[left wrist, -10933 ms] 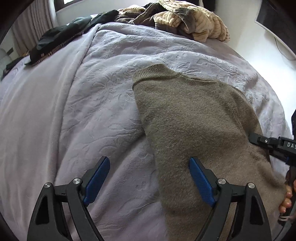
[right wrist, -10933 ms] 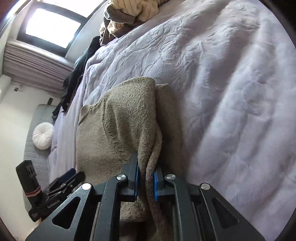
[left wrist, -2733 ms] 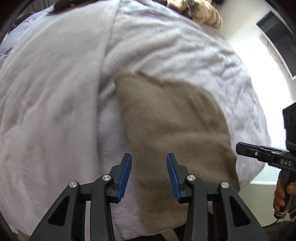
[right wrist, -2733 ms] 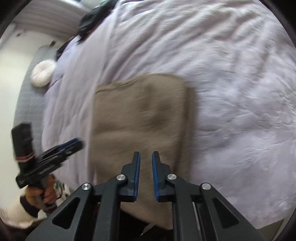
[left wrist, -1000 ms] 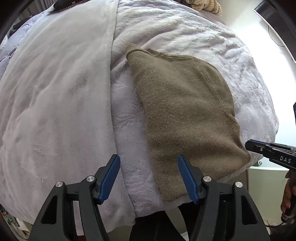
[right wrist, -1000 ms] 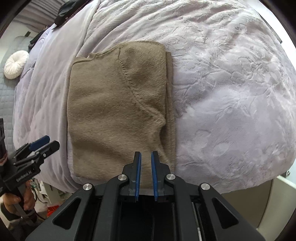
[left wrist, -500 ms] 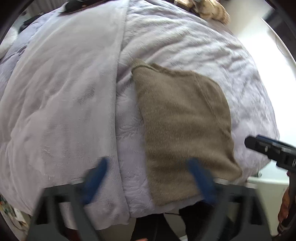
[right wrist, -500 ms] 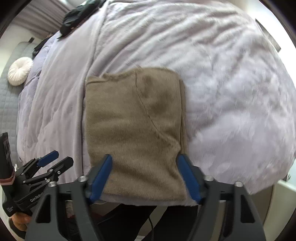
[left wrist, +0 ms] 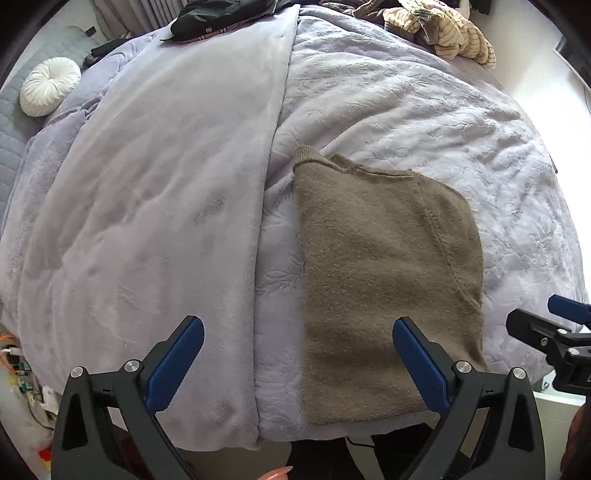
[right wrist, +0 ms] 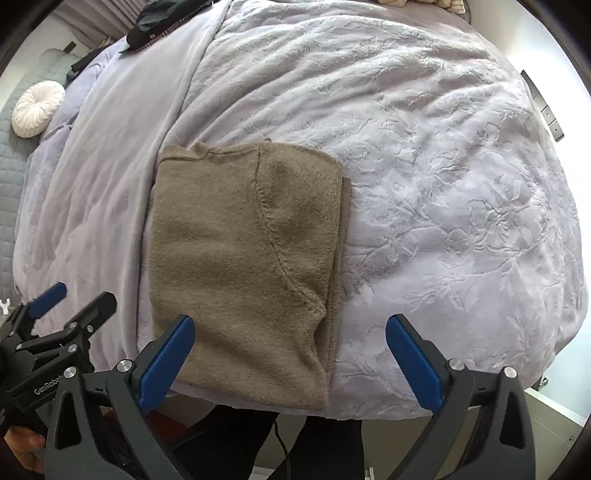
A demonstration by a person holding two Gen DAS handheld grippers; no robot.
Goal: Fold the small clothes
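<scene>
Sweater point(left wrist: 380, 280), olive-brown knit, one item: folded into a rough rectangle, lying flat near the front edge of the bed, ribbed collar at its far end, one sleeve seam curving across the top layer. It rests on a lavender blanket point(right wrist: 443, 184) with an embossed floral pattern.

Left gripper point(left wrist: 297, 363): jaws spread fully wide, blue pads clear of the cloth, nothing between them; it hangs above the sweater's near left corner.

Right gripper point(right wrist: 290, 356): its jaws have just been opening and now stand fully wide, nothing gripped; whether its left pad brushes the knit is hard to tell.

Also present: white round cushion point(left wrist: 50, 86), dark garment point(left wrist: 221, 16), striped beige clothes point(left wrist: 443, 27) at the far edge.
</scene>
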